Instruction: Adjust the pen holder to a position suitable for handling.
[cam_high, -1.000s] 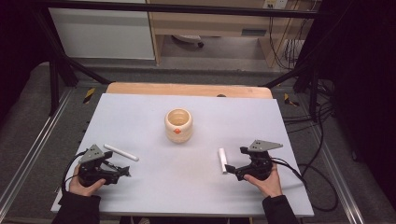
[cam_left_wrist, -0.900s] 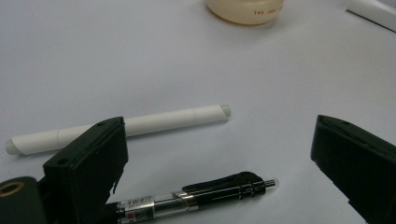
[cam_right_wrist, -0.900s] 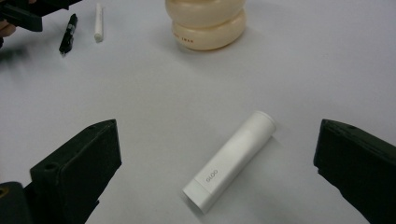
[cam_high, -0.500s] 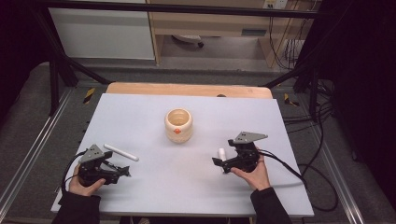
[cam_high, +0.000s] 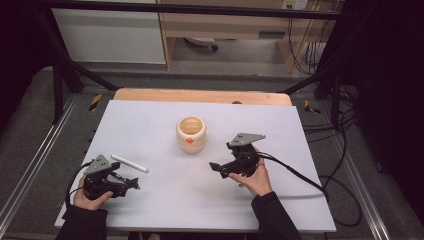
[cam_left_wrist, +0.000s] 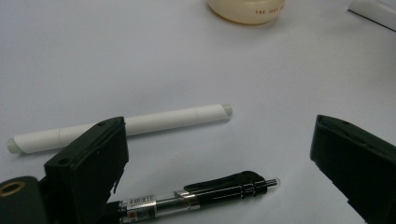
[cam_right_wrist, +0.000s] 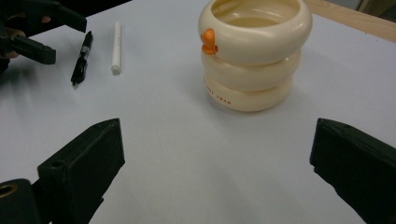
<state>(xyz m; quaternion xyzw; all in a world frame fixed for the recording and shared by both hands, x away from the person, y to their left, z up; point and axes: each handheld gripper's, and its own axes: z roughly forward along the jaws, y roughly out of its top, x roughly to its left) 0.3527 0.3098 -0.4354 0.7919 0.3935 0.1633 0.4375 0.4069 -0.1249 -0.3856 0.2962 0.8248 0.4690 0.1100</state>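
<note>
A cream ring-stacked cup with an orange knob stands mid-table; it also appears ahead of the jaws in the right gripper view. My right gripper sits to its right and nearer me, open with nothing between the jaws. My left gripper rests at the front left, open. A black pen lies on the table between its jaws, untouched. Just beyond them lies a white stick, which the high view also shows.
The white tabletop has a wooden strip along its far edge. A cable trails right from the right gripper. In the right gripper view the left gripper shows far off beside the pen and stick.
My right gripper has moved left and forward toward the cup. It now covers the spot where a second white stick lay. The left gripper has not moved.
</note>
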